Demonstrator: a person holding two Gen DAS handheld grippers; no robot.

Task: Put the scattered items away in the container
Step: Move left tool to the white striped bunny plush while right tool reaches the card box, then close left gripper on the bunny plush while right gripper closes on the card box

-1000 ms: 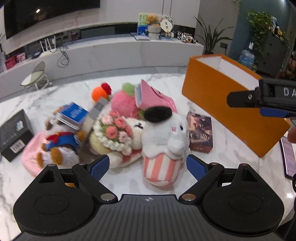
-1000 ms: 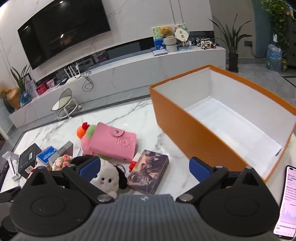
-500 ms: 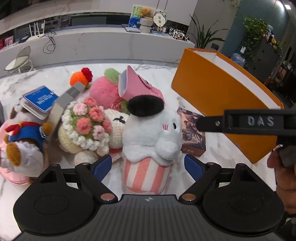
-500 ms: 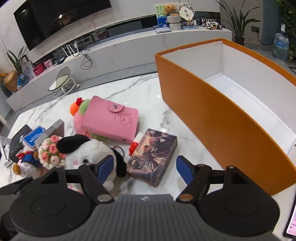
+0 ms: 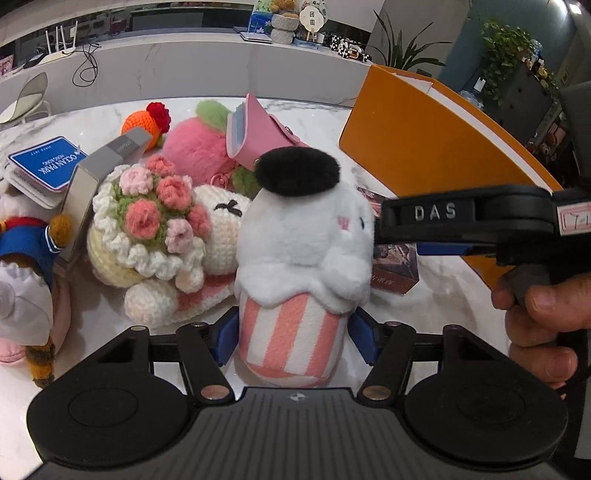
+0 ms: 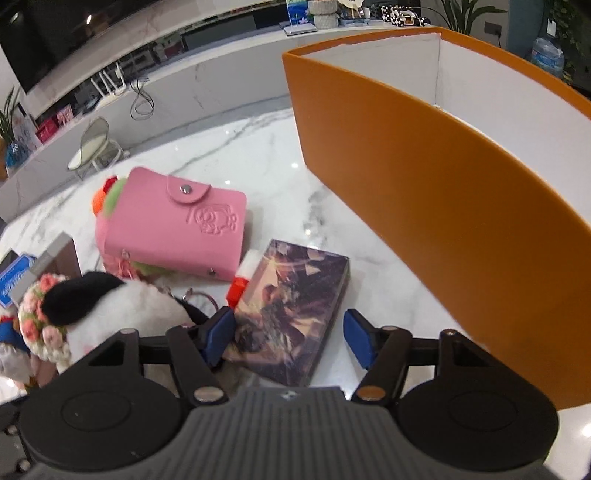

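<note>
Closing, left gripper point(image 5: 293, 338) pinches striped plush point(image 5: 303, 258); right gripper point(image 6: 288, 341), seemingly unpressed, straddles dark box point(image 6: 291, 310).

- Both views are evenly lit by indoor overhead light, rather dim toward the far room
- Small white glints sit on the glossy marble tabletop point(image 6: 266, 173); a ceiling lamp reflects in the dark television screen point(image 6: 55, 33)
- Soft shadows lie under the white plush point(image 5: 303, 258) and the dark printed box point(image 6: 291, 310)
- Fisheye bending curves the orange box point(image 6: 443, 177) and the counter edge
- The right wrist view is slightly motion-smeared; the left is sharper
</note>
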